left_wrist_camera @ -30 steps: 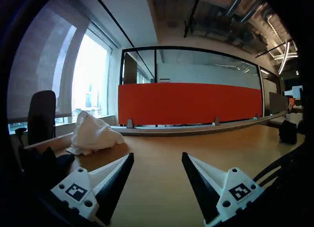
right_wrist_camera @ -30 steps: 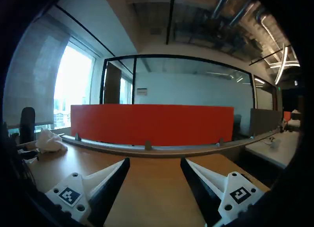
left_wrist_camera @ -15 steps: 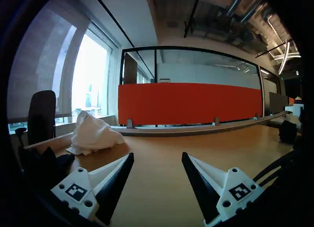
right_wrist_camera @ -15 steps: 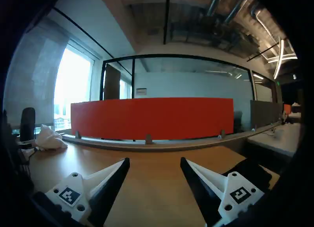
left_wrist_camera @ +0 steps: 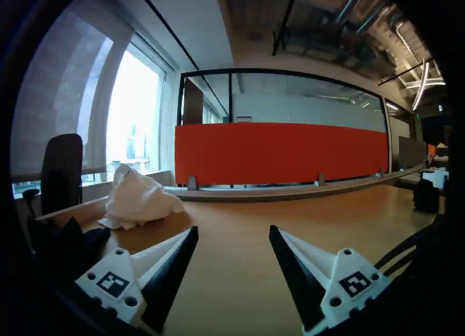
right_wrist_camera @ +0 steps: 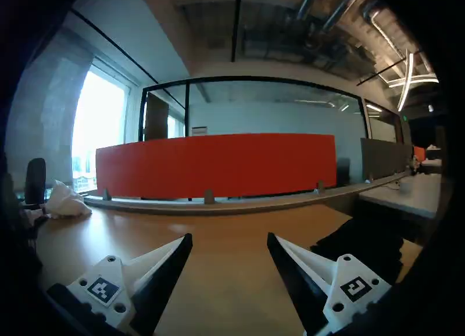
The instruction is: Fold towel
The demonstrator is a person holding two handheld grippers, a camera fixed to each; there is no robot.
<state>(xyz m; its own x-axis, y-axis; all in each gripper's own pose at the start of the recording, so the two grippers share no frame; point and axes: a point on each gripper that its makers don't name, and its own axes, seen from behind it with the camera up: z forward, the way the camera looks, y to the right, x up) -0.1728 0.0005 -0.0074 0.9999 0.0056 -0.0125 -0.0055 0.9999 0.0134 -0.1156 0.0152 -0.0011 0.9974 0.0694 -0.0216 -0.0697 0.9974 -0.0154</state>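
Landmark: red partition, standing along the far edge of the tabletop.
Chair: dark, well left of the red partition, past the tabletop's left end, by the window.
Towel: white, crumpled in 1 heap on the tabletop, in front of the red partition's left end. Not folded. In the right gripper view it sits small at the far left.
Left tongs: released, 2 fingers spread wide, bare tabletop between them, nothing held. Low over the tabletop, facing the red partition. Towel lies ahead and to their left, apart.
Right tongs: released, 2 fingers apart, nothing between. Facing the red partition's middle, well apart from the towel.
Black bundle: on the tabletop, in front of the red partition's right end, just beyond the right finger of the right tongs. Cannot tell what it is.
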